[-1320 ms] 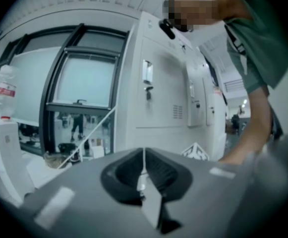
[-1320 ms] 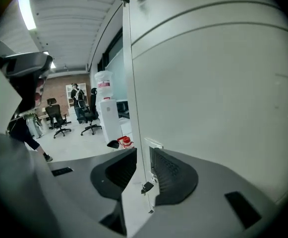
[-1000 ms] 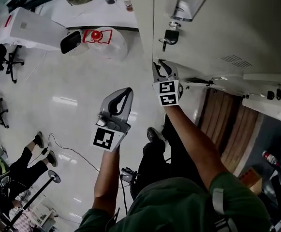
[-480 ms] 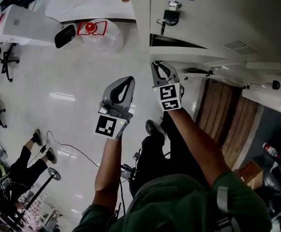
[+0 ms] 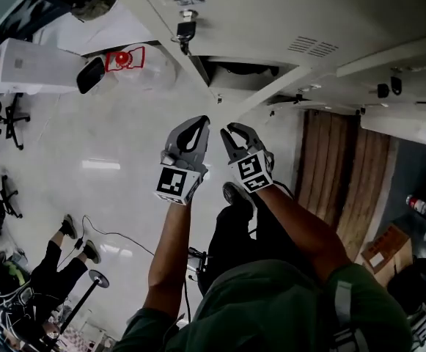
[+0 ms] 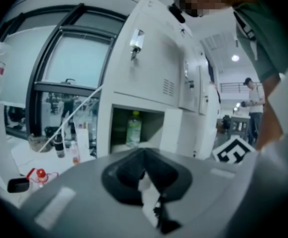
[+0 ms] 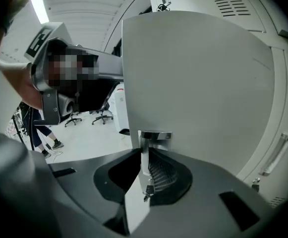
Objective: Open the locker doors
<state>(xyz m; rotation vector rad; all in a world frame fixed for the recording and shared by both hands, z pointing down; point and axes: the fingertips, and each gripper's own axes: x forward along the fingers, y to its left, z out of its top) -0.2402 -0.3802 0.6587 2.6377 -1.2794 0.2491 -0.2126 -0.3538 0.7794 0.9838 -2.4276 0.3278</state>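
The right tongs [image 7: 144, 165] have just closed onto the free edge of the locker door [image 7: 198, 78], which has swung clear of its compartment [image 5: 243, 72] — one door effectively open — while the left tongs [image 6: 144, 155] hang alongside, pressed together, empty.

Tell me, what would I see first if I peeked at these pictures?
The right gripper, whose jaws have just been closing, pinches the edge of a big grey locker door, partly open, right in front. Past the left gripper, a bottle stands inside an open locker compartment.
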